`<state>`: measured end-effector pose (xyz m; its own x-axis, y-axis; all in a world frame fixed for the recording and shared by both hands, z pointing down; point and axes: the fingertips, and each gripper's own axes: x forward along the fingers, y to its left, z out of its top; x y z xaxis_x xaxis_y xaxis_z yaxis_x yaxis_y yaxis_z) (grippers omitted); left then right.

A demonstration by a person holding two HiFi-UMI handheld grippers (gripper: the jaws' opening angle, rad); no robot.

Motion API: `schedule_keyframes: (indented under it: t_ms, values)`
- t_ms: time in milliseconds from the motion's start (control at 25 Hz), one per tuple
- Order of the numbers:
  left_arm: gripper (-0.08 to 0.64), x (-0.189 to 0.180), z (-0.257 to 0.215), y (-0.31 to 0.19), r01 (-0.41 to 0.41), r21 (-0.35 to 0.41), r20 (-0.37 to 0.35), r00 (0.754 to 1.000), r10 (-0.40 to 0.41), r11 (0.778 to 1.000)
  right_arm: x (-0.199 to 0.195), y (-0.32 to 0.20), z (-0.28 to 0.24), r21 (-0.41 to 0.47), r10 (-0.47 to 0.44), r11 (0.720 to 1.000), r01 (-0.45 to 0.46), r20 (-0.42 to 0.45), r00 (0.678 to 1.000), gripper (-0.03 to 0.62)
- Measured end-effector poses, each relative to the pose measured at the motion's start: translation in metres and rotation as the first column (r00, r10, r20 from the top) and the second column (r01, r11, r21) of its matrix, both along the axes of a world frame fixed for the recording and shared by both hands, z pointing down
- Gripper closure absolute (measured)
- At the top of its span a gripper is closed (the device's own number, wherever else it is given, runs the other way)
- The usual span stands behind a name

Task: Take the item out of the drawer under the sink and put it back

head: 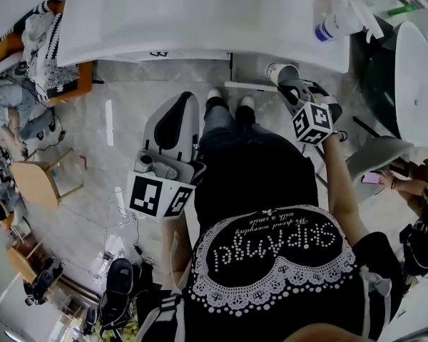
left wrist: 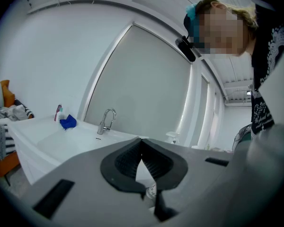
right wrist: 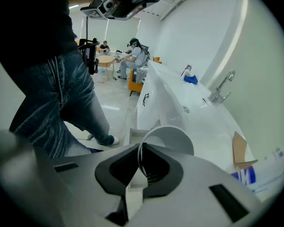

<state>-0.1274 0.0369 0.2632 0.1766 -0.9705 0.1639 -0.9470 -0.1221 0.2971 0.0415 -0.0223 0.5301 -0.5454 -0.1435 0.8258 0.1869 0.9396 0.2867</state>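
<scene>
Since your right gripper (right wrist: pixel 141 148) has its jaws pinched almost together on the thin wall of the white cup (right wrist: pixel 175 135), the cup juts just beyond them beside the open drawer (right wrist: pixel 128 135), while your left gripper (left wrist: pixel 141 145) has its jaws closed on nothing.

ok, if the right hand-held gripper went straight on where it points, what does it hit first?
The right hand-held gripper, shut on the white cup by its rim, points down at the open drawer under the sink, so the cup would probably meet the drawer first. Depth behind the cup is unclear.
</scene>
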Motion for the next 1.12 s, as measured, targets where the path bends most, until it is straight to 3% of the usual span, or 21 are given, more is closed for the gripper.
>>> schedule_keyframes:
  t_ms: [1120]
  values:
    - [0.555, 0.033, 0.033, 0.025, 0.003, -0.161, -0.070, 0.997, -0.014, 0.987, -0.020, -0.034, 0.103, -0.113, -0.010, 0.994, -0.008, -0.157, 0.988, 0.566]
